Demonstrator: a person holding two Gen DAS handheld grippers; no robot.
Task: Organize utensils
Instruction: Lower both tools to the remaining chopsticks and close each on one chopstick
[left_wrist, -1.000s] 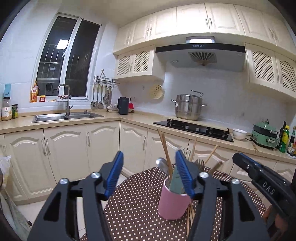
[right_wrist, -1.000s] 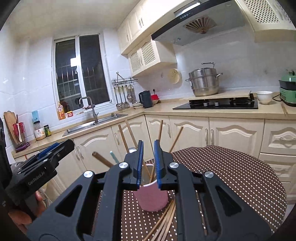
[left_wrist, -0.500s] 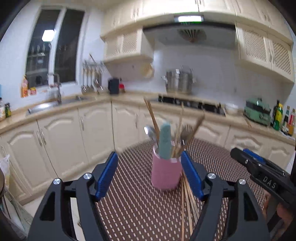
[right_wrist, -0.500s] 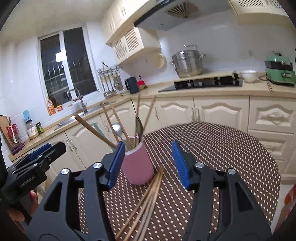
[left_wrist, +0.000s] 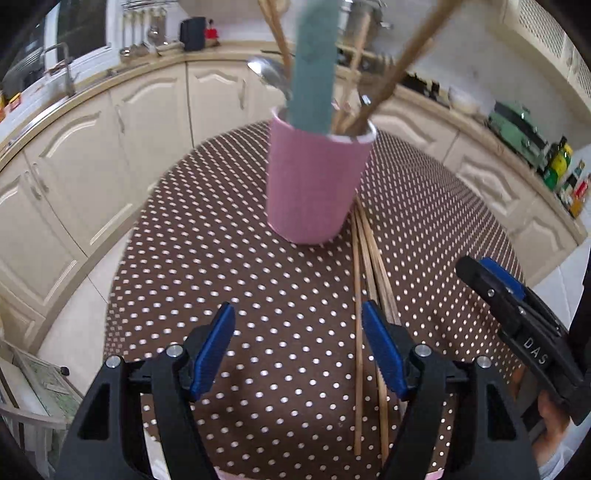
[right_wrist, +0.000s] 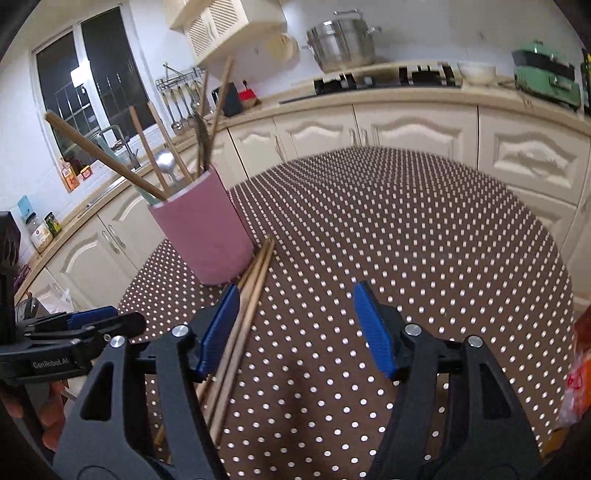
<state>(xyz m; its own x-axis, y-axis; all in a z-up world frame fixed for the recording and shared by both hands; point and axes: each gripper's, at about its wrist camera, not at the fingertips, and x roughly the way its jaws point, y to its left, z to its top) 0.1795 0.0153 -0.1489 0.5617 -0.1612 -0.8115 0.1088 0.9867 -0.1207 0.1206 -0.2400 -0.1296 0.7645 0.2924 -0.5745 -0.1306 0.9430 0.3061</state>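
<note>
A pink cup stands on a round table under a brown polka-dot cloth. The cup holds several wooden chopsticks, a teal handle and a metal spoon. Loose chopsticks lie on the cloth, fanning out from the cup's foot. My left gripper hangs open over the cloth, with one chopstick just inside its right finger. My right gripper is opening, and the chopsticks run along its left finger without being pinched.
Cream kitchen cabinets wrap around behind the table. A sink is on the left and a hob with a steel pot at the back. A green appliance and bottles stand on the right counter. An orange bag sits at the table's right edge.
Both grippers have sunk and tipped down toward the table, so the cup and loose chopsticks loom closer. The right gripper went from almost shut to wide open. The left one widened slightly.
</note>
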